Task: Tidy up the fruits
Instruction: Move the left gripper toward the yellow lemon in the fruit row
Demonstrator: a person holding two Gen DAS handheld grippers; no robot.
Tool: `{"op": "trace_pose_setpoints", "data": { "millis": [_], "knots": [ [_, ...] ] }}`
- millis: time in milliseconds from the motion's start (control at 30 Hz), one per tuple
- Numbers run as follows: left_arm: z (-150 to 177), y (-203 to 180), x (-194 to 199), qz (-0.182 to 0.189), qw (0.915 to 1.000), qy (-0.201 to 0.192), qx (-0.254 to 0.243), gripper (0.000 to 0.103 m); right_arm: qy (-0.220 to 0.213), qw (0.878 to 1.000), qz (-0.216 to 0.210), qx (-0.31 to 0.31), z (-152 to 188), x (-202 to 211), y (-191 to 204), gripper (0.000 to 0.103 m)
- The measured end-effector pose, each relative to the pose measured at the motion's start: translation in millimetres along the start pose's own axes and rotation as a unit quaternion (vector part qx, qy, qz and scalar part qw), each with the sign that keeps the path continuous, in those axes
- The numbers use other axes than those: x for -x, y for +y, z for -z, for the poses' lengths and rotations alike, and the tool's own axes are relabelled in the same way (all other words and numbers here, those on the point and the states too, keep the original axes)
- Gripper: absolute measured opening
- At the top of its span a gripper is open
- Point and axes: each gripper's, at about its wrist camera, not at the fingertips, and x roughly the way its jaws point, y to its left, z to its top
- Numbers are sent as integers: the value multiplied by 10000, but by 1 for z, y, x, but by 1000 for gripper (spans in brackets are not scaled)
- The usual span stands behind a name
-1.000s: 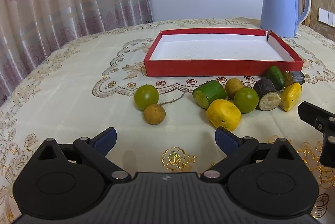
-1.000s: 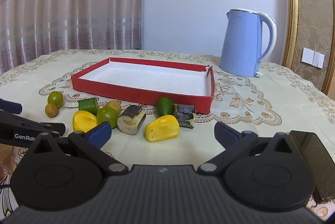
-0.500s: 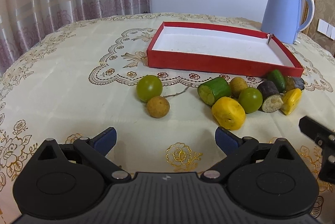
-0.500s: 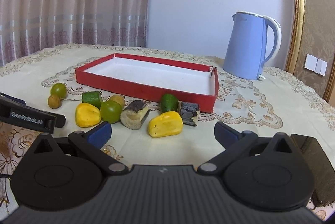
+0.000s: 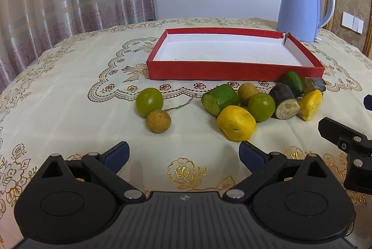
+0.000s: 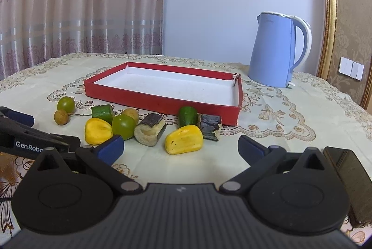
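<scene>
Left wrist view: I've lifted and drawn nearer; both the left gripper [image 5: 183,153] and right gripper [image 6: 180,144] are spread, fruits [image 5: 236,125] unpicked, tray [image 5: 232,69] empty.

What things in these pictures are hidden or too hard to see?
- Dark slab, right wrist view: partly behind the right gripper; unidentifiable.
- Kettle logo, both views: too small to read.
- Left gripper label, right wrist view: cut off after "GenRobo".
- Dark chunk, left wrist view: partly hidden behind other fruit.
</scene>
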Motion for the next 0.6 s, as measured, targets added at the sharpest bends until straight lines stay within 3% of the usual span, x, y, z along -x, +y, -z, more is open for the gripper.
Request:
{"op": "trace_pose_setpoints", "data": {
  "millis": [600],
  "knots": [
    [0,-6,-1,-65,9999,50,-66,101,-103,9999,100,58,3,3,-3,103]
  ]
}}
